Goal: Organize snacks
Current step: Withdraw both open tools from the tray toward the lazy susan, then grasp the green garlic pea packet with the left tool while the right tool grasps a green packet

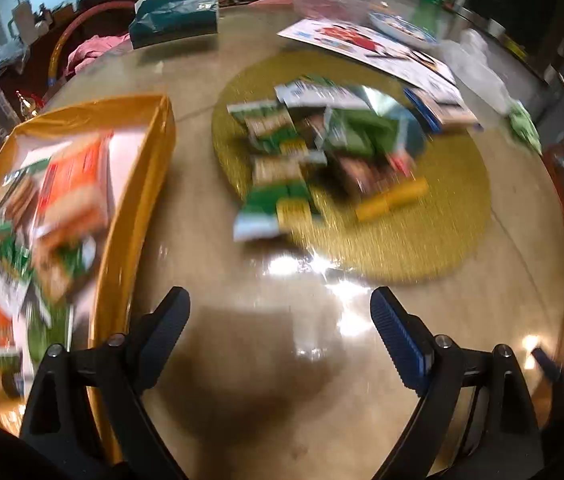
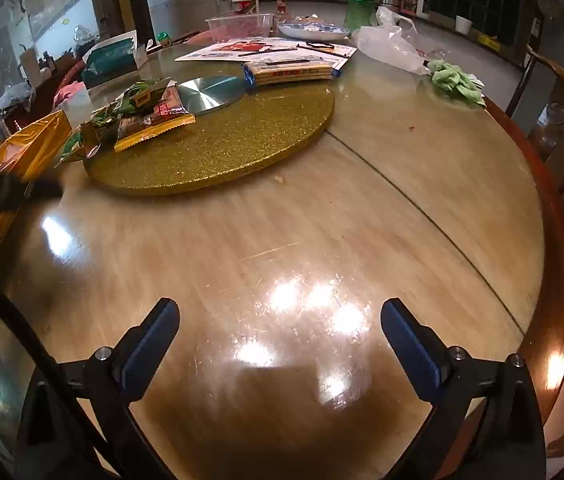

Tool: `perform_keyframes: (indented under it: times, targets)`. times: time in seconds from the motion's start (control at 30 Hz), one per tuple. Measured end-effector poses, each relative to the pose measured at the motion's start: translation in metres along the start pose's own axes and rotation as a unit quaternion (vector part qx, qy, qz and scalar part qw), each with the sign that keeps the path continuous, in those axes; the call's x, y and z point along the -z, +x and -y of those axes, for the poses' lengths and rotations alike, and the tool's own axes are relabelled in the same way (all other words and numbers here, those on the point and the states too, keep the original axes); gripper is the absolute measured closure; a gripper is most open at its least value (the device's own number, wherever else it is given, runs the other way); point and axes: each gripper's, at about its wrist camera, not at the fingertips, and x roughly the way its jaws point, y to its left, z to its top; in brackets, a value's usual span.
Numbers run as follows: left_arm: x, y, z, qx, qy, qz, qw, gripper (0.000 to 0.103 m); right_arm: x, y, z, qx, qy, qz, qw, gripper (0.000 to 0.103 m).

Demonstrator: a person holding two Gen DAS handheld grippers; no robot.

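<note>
Both my tongs, left and right, gape empty above the table; snacks await sorting into the box.

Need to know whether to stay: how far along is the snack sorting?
Partly done. Several packets already lie in the gold box. Nothing is in hand: the left tongs and right tongs are open and empty. A pile of snack packets is left on the gold glitter mat.
</note>
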Motion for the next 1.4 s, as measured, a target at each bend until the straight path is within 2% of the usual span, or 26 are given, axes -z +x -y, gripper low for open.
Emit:
perform_keyframes:
  times: [0.17, 0.23, 0.3, 0.33, 0.43, 0.6, 0.8, 0.87, 1.0, 1.1, 1.27, 1.33, 1.4]
  targets:
    - [-0.041, 0.019, -0.005, -0.012, -0.022, -0.003, 0.9997, 0.013, 0.0, 0.0, 0.0, -0.003, -0.005, 0.002, 1.0, 0.001]
    - [-0.047, 0.024, -0.006, -0.017, -0.028, 0.002, 0.9995, 0.023, 0.0, 0.0, 0.0, -0.003, -0.006, 0.001, 1.0, 0.001]
    - [-0.05, 0.033, -0.008, -0.013, -0.036, -0.013, 0.9992, 0.054, 0.0, 0.0, 0.0, -0.003, -0.007, 0.001, 1.0, 0.001]
    - [-0.048, 0.037, -0.008, -0.007, -0.037, -0.023, 0.999, 0.061, 0.0, 0.0, 0.0, -0.003, -0.007, 0.001, 1.0, 0.001]
    - [-0.036, 0.032, -0.003, -0.026, -0.012, -0.007, 0.9996, 0.063, 0.0, 0.0, 0.0, -0.003, -0.007, 0.0, 1.0, 0.001]
    - [0.009, 0.013, 0.002, -0.025, 0.026, 0.005, 0.9993, 0.064, -0.004, 0.002, -0.004, -0.01, -0.019, -0.003, 1.0, 0.001]
    - [0.078, -0.019, 0.006, -0.011, 0.075, 0.015, 0.997, 0.064, -0.023, 0.016, -0.032, -0.063, -0.1, -0.014, 0.993, 0.003]
    - [0.098, -0.028, 0.007, -0.006, 0.087, 0.021, 0.996, 0.064, -0.036, 0.022, -0.044, -0.082, -0.129, -0.021, 0.988, 0.007]
    - [0.124, -0.041, 0.006, 0.003, 0.099, 0.026, 0.9948, 0.064, -0.07, 0.04, -0.064, -0.113, -0.159, -0.027, 0.98, 0.025]
    - [0.134, -0.045, 0.003, 0.01, 0.099, 0.027, 0.9947, 0.064, -0.106, 0.046, -0.071, -0.134, -0.156, -0.015, 0.979, 0.026]
    - [0.138, -0.048, -0.002, 0.02, 0.094, 0.027, 0.995, 0.064, -0.166, 0.044, -0.094, -0.165, -0.167, 0.031, 0.972, 0.027]
    - [0.139, -0.048, -0.002, 0.02, 0.094, 0.029, 0.9949, 0.064, -0.183, 0.051, -0.105, -0.17, -0.173, 0.032, 0.969, 0.034]
    - [0.139, -0.048, -0.003, 0.024, 0.092, 0.029, 0.9951, 0.064, -0.194, 0.067, -0.113, -0.172, -0.179, 0.016, 0.968, 0.035]
